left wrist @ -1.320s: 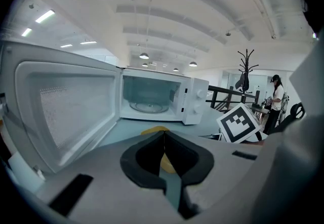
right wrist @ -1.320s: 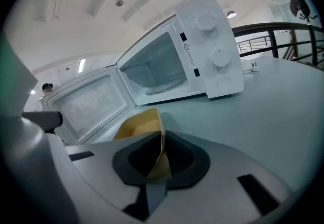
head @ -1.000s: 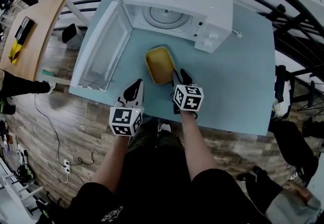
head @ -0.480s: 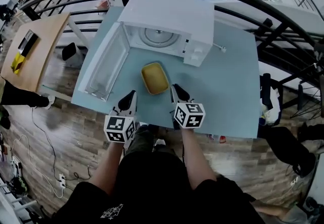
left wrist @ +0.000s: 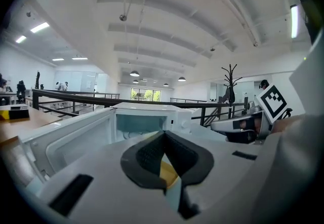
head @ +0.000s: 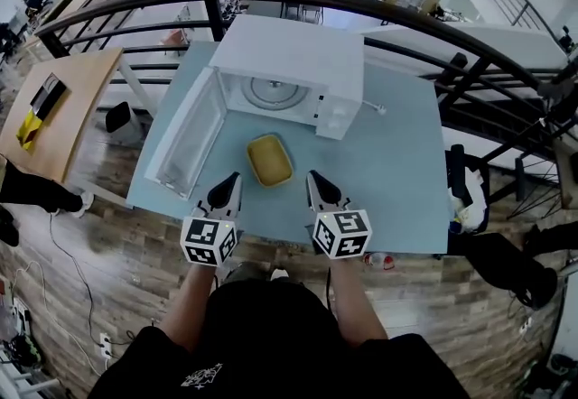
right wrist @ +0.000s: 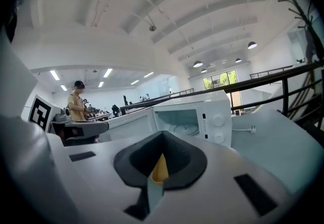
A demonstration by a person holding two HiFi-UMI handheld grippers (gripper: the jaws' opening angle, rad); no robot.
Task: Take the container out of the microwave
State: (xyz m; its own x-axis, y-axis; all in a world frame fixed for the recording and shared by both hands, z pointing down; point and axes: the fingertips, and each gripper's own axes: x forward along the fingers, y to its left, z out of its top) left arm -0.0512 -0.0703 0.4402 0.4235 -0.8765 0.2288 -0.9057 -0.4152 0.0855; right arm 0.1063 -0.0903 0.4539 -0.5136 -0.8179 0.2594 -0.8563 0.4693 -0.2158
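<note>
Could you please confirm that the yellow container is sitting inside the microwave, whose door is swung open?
Not quite. The yellow container is not inside the microwave; it sits on the blue table just in front of the open cavity, as the head view shows. The door is indeed swung open.
</note>
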